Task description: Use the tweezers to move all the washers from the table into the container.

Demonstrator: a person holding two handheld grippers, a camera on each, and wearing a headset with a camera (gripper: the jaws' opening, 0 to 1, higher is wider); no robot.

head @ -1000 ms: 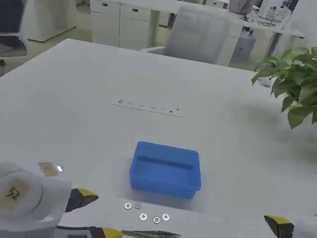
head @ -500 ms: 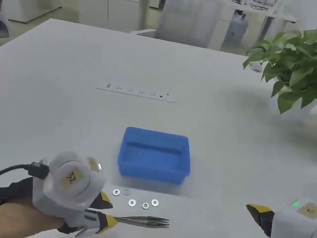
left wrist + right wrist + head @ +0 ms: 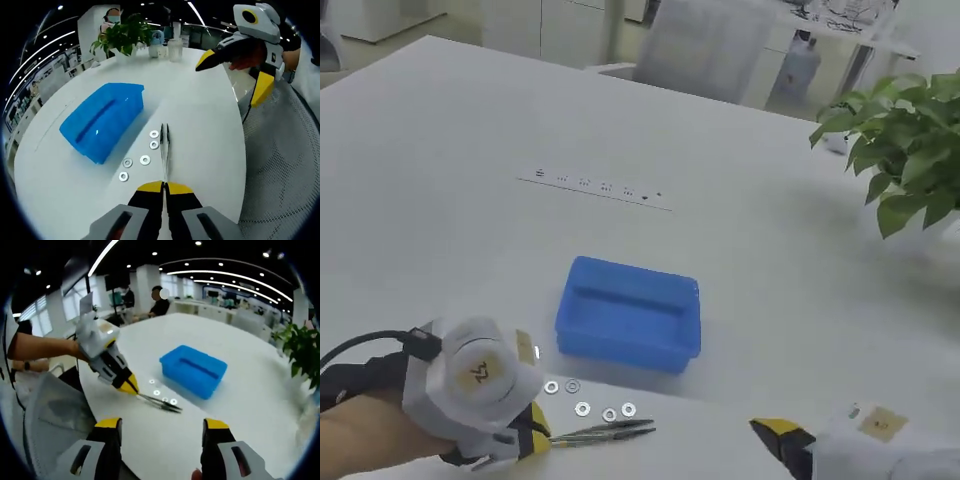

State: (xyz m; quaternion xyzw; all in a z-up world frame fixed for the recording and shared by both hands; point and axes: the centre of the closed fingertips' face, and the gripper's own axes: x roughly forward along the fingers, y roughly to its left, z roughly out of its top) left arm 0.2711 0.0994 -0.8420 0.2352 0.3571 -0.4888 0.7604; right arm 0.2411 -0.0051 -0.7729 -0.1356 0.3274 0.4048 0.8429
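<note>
Several small metal washers [image 3: 583, 408] lie on the white table just in front of the blue container [image 3: 630, 315]. My left gripper [image 3: 535, 433] is shut on thin metal tweezers [image 3: 605, 432], whose closed tips rest right beside the washers. In the left gripper view the tweezers [image 3: 164, 147] run forward from the shut yellow jaws past the washers [image 3: 145, 160], with the container [image 3: 102, 120] to their left. My right gripper [image 3: 162, 424] stands open and empty, facing the washers [image 3: 157, 392] and container [image 3: 194, 368]. One of its yellow fingertips [image 3: 775, 436] pokes in at the lower right.
A strip of sockets [image 3: 595, 188] is set into the table behind the container. A potted plant [image 3: 905, 150] stands at the right edge. An office chair [image 3: 695, 50] is at the far side. A person [image 3: 160, 302] sits in the background.
The left gripper has brought the tweezers up against the washers. The right gripper has come in from the right, closer to the middle. The head camera has shifted slightly.
</note>
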